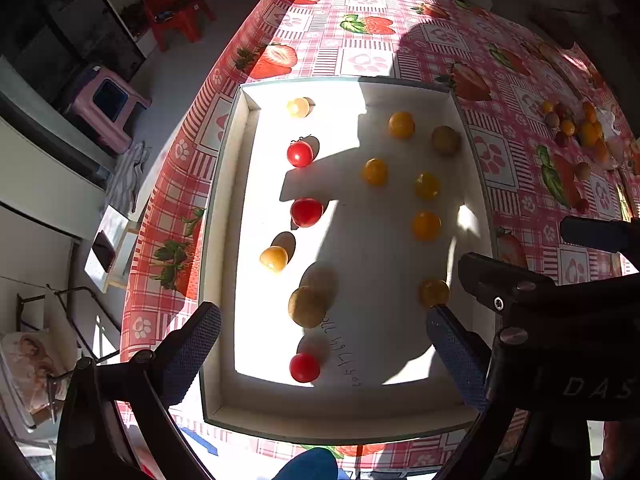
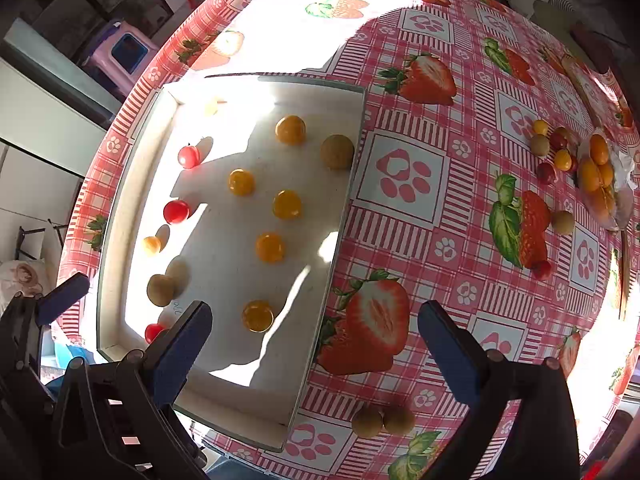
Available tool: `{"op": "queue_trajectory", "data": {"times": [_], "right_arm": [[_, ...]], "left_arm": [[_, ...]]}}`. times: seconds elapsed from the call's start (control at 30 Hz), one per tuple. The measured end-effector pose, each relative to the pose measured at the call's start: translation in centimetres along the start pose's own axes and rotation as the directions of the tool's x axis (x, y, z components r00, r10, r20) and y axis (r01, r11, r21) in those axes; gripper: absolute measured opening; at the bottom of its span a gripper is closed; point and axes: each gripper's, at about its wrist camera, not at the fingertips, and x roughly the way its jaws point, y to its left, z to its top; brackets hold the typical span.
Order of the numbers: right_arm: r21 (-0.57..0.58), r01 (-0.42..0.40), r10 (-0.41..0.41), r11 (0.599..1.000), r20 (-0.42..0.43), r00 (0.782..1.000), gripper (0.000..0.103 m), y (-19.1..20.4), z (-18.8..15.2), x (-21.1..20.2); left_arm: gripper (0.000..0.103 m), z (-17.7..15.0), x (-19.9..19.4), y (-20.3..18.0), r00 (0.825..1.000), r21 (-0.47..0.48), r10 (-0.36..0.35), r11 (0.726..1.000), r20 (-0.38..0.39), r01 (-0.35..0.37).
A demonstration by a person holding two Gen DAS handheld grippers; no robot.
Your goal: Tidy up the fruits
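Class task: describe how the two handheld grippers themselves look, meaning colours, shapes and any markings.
Both the left gripper and the right gripper have black frames with bolted linkages and two flat blue fingers with a dotted, textured surface. Pale letters, partly cut off, mark the right gripper's black body in the left wrist view.

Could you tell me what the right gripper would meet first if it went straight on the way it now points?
Probably bare tablecloth just right of the tray: the right gripper is open over the tray's right wall. No fruit seems to lie in that line, though depth is unclear.

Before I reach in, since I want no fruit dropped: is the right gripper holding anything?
No, the right gripper stands open and empty above the tablecloth, beside the tray.
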Motion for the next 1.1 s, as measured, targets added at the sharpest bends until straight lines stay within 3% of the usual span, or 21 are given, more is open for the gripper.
{"op": "queue_trajectory", "data": {"times": [1.1], "right_arm": [[-0.014, 0.012, -0.012, 1.000, -0.001, 1.000, 0.103, 0.52, -0.05, 0.08]], "left_arm": [[0.103, -0.04, -0.45, 0.00, 0.999, 0.007, -0.031, 0.999, 0.022, 0.031]]}}
